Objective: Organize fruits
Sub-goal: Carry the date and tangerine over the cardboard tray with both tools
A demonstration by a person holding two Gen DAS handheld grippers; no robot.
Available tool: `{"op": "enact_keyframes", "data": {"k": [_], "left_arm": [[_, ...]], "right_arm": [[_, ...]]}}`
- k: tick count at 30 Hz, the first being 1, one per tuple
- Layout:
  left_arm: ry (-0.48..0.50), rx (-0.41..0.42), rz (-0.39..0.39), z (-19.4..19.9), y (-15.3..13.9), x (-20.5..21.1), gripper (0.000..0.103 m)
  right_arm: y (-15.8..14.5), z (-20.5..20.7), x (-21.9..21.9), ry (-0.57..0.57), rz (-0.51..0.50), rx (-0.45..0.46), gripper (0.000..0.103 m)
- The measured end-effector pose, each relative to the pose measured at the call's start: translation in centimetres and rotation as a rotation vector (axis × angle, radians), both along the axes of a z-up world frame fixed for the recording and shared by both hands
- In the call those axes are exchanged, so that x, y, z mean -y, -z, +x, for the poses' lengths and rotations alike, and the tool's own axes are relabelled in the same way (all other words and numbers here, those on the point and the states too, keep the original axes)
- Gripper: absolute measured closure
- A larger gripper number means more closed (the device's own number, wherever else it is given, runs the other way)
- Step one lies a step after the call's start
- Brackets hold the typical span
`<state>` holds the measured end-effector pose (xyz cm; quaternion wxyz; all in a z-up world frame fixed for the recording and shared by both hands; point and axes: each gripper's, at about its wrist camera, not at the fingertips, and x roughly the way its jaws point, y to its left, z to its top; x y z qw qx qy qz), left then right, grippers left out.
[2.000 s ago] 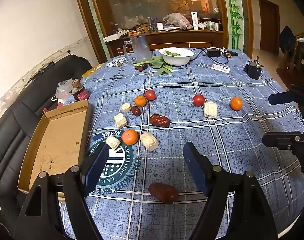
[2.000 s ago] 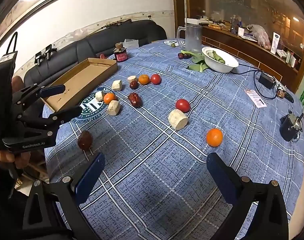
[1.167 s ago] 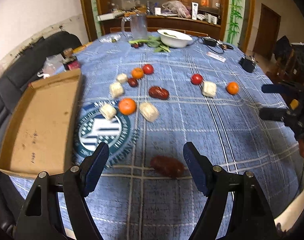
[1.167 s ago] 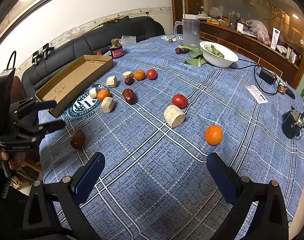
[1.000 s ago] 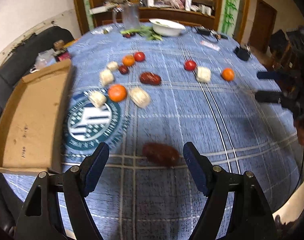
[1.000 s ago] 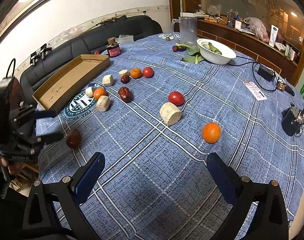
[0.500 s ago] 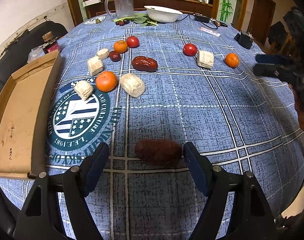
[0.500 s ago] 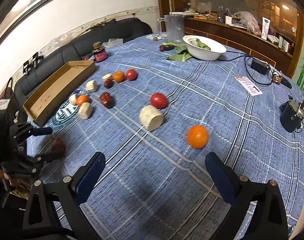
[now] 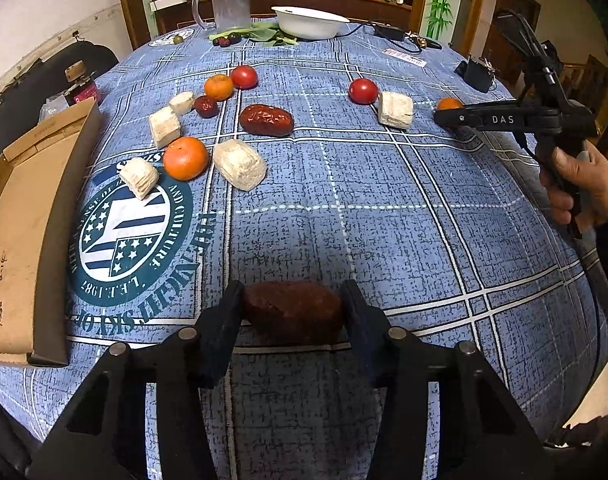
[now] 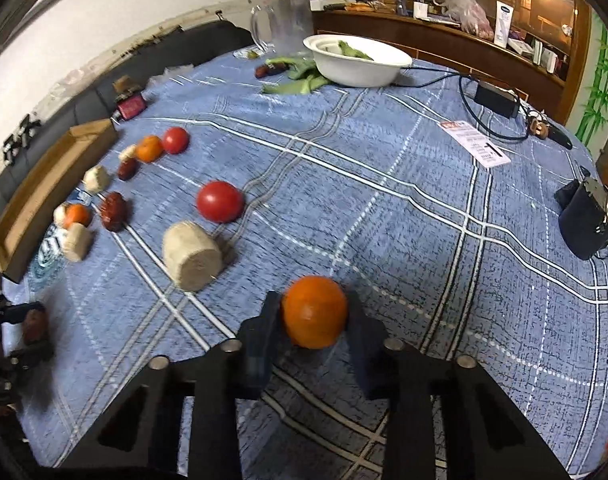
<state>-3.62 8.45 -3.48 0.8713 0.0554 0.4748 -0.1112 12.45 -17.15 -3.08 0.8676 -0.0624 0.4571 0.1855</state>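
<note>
A dark red wrinkled jujube (image 9: 292, 310) lies lengthwise on the blue plaid tablecloth (image 9: 384, 216) near the table's front edge, squarely between the fingers of the left gripper (image 9: 291, 312), whose jaws press against both of its ends. Farther right, a round orange tangerine (image 10: 314, 311) sits on the cloth between the fingers of the right gripper (image 10: 314, 320), whose jaws are pinched onto its two sides. Just beyond the tangerine rest a pale cylindrical chunk (image 10: 191, 255) and a red tomato (image 10: 219, 201), close together. To the left, near the round printed emblem (image 9: 129, 228), other tangerines, jujubes and pale chunks cluster beside an open brown cardboard box (image 9: 19, 216). At the far side stand a white bowl (image 10: 358, 60) and a clear glass pitcher (image 10: 283, 24).
</note>
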Motion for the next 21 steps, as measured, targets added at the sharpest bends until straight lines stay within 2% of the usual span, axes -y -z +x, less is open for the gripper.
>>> {"op": "enact_keyframes", "data": {"k": [9,21], "left_arm": [[-0.012,0.021,-0.022,-0.1,-1.1,-0.8,0.056],[-0.100,0.097,-0.013,-0.4,-3.8,-4.6,0.056]], "right_arm": [[-2.8,-3.8,-1.4,-0.060,0.037,0.030,0.074],[-5.1,-8.3,-9.1,-0.232,0.116,0.040,0.074]]}}
